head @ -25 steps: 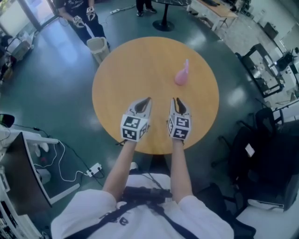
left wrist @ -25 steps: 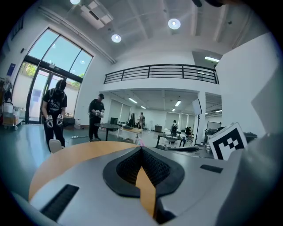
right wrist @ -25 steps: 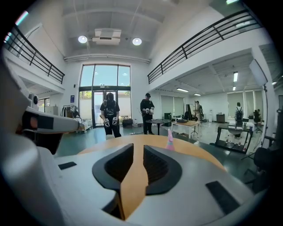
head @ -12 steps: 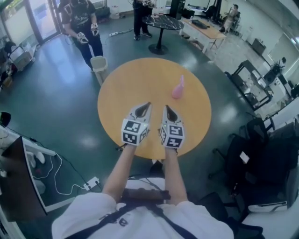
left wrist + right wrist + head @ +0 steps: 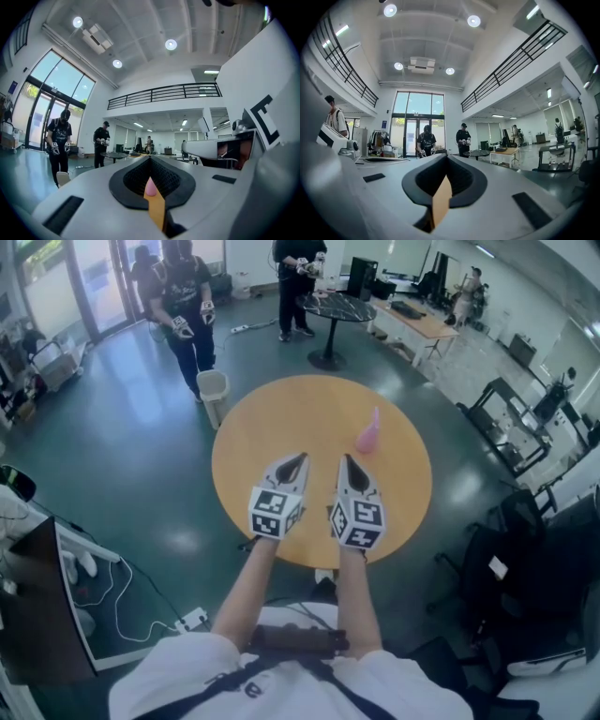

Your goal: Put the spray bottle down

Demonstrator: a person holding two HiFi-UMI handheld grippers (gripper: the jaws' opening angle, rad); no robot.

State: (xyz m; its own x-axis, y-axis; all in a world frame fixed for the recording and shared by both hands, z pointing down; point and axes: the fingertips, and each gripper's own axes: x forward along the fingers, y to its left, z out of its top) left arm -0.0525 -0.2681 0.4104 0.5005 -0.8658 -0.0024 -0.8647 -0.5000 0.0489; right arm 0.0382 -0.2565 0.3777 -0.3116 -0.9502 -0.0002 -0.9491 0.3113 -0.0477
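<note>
Plainly, one round wooden table [image 5: 244,456] fills the middle of the head view, and one pink spray bottle [image 5: 368,435] stands upright on it, toward the far right of the top. Two grippers hang over the near half of the table, side by side and pointing away from the person: the left gripper [image 5: 298,457] and the right gripper [image 5: 348,459], each with one marker cube at its back.

Beyond the table, two people in dark clothes stand on the floor, one [image 5: 187,306] near a single pale bin [image 5: 214,388] and one [image 5: 300,277] by a small dark round table [image 5: 336,307].

In the left gripper view, the left gripper [image 5: 150,157] has its jaws brought together at the tips with nothing between the pads. Through the narrow slit lower down, a strip of table [image 5: 156,211] shows, with the bottle's pink top [image 5: 151,187] far off on it.

In the right gripper view, the right gripper [image 5: 446,157] is likewise closed tip to tip and empty; only a sliver of table [image 5: 439,206] shows through its slit.

The bottle is apart from both grippers, out past their tips. It is nearer the right one, a little to its right, and touches neither.
</note>
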